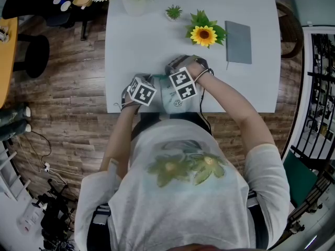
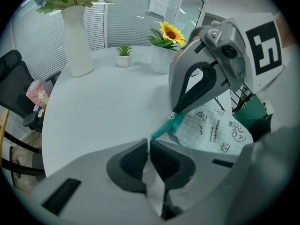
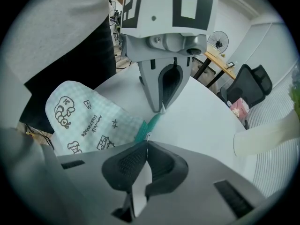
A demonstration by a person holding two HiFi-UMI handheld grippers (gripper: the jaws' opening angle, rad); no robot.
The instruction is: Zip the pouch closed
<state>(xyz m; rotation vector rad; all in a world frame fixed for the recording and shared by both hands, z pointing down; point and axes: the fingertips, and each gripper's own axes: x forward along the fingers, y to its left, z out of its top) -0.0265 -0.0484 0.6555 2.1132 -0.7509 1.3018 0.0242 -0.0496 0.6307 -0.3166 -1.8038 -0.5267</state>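
Observation:
A mint-and-white checked pouch (image 1: 171, 99) with cartoon prints lies at the table's front edge, between my two grippers. Its teal zipper tape (image 2: 164, 128) runs out from the pouch (image 2: 213, 128). My left gripper (image 2: 149, 146) is shut on the free end of that tape. In the right gripper view the pouch (image 3: 89, 118) lies at the left, and my right gripper (image 3: 146, 144) is shut on the small zipper pull (image 3: 146, 136) where the tape meets it. The two sets of tips stand close together, left gripper (image 1: 152, 83) and right gripper (image 1: 167, 81), both pointing steeply down.
On the white table (image 1: 136, 51) stand a white vase of flowers (image 1: 135, 1), a small green plant (image 1: 174, 12) and a potted sunflower (image 1: 204, 34); a grey notebook (image 1: 238, 34) lies at the right. Office chairs (image 3: 251, 86) stand beyond the table.

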